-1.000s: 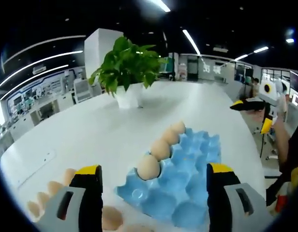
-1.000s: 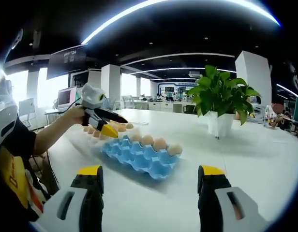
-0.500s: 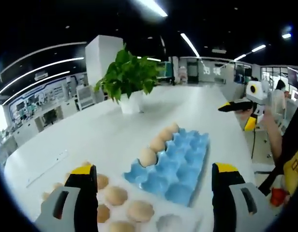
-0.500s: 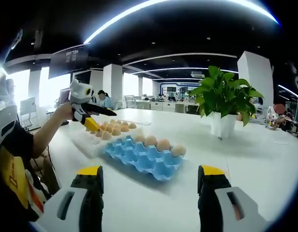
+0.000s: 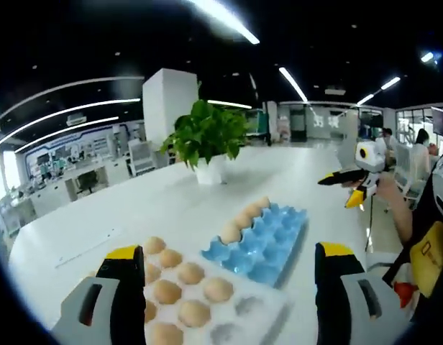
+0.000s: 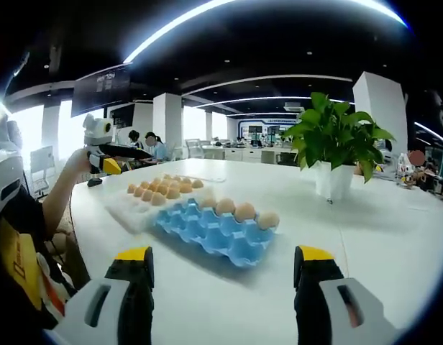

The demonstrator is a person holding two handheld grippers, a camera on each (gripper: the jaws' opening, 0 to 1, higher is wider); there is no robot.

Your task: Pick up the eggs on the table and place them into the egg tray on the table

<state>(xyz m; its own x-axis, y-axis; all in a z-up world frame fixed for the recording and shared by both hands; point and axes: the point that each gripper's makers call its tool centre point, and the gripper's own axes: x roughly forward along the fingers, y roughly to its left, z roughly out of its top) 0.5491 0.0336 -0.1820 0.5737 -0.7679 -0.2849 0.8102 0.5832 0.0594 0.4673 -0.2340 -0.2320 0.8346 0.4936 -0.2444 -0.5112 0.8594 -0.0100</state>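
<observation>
Tray: we logged the blue egg tray [image 6: 214, 231] on the white table [image 6: 380, 237], three eggs [image 6: 244, 212] along one edge.
Stock: loose eggs [image 5: 185, 291] sat beside it.
Grippers: left gripper [image 5: 229, 277] and right gripper [image 6: 225, 277] both gaped wide, empty.

Each view looks forward between its own raised jaws, from above the table [image 5: 135, 208]. Both share the blue egg tray [image 5: 268, 241], the potted plant [image 6: 338, 147], and the other gripper off to one side.
</observation>
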